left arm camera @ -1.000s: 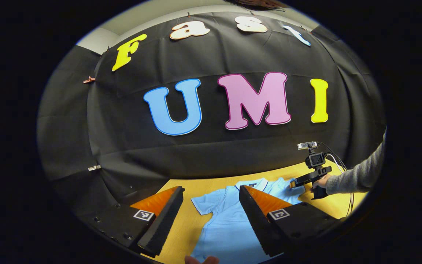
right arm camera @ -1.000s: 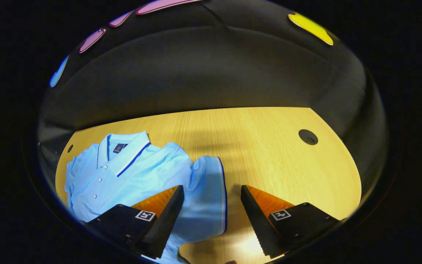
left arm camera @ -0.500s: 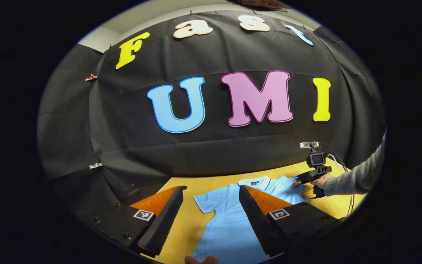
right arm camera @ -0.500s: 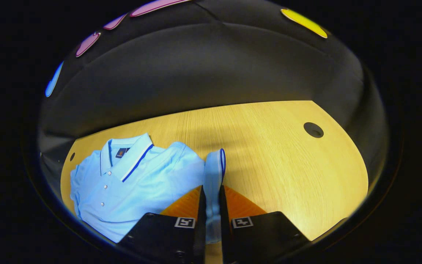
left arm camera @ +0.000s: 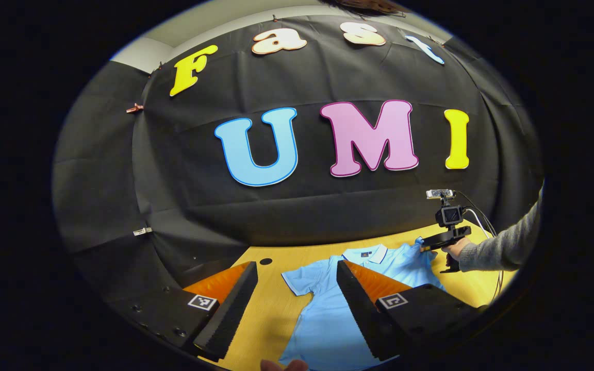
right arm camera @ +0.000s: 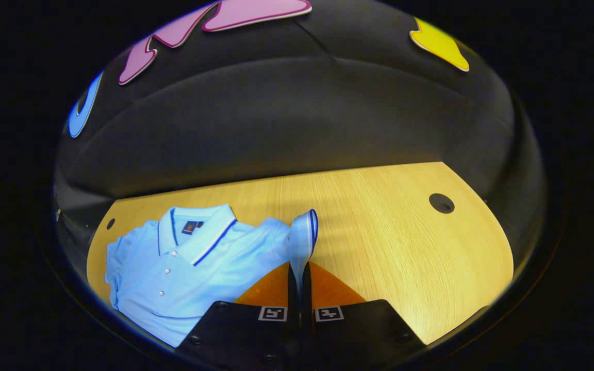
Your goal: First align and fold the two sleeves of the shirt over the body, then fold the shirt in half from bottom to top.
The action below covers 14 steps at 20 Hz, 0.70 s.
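L gripper (left arm camera: 297,288) hung above the near part of the shirt (left arm camera: 328,319), fingers spread wide apart w/ nothing between them; the near finger pair framed the shirt's body and its one flat sleeve (left arm camera: 297,278). Shirt was a light-blue polo lying face up on the wood table (left arm camera: 261,319), collar end pointing away toward the booth wall, white-edged collar w/ a thin dark-blue stripe, small dark tag inside the neck, button placket down the chest. In the right gripper view, R gripper (right arm camera: 300,273) had its fingers pressed together on the other sleeve (right arm camera: 302,239), cuff pinched upright and lifted off the table, dark-blue trim line showing along the cuff edge; fabric btw sleeve and shoulder pulled into soft folds. Rest of the shirt (right arm camera: 188,273) lay mostly flat, w/ creases near the raised sleeve. Farther off in the left gripper view, beyond the shirt's collar side, a hand (left arm camera: 454,250) in a grey sleeve (left arm camera: 503,247) held the R gripper at the sleeve. A round hole (right arm camera: 441,203) sat in the table well apart from the shirt.
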Motion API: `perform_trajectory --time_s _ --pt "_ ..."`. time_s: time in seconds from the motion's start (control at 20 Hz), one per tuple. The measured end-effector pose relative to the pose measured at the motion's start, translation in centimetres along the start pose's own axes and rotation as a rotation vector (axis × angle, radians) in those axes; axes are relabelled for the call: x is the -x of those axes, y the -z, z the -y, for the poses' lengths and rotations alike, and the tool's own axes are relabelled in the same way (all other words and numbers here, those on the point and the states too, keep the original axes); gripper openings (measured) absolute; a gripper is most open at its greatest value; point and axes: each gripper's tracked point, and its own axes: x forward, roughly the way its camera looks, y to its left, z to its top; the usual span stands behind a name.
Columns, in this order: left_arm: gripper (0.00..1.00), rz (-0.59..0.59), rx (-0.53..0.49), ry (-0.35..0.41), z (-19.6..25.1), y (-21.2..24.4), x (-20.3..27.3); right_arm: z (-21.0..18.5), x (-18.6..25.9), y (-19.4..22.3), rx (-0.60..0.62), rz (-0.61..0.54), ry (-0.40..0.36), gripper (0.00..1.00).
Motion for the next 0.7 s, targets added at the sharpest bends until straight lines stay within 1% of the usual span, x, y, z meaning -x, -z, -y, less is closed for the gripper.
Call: perform_trajectory --time_s 0.15,0.35,0.5,0.7 --pt "0.98 0.006 0.006 -0.006 -0.7 -0.1 0.6 -2.5 1.5 -1.0 0.017 0.028 -0.037 0.05" --pt "0.98 0.010 0.006 -0.017 -1.9 -0.2 1.2 -7.1 3.3 -1.0 0.066 0.047 -0.105 0.05" --pt "0.98 0.011 0.005 -0.029 -2.9 0.0 1.8 -11.0 4.5 -0.3 0.099 0.047 -0.160 0.05" --pt "0.98 0.005 0.008 -0.051 -4.3 0.3 3.0 -16.0 5.3 1.9 0.130 0.019 -0.225 0.05"
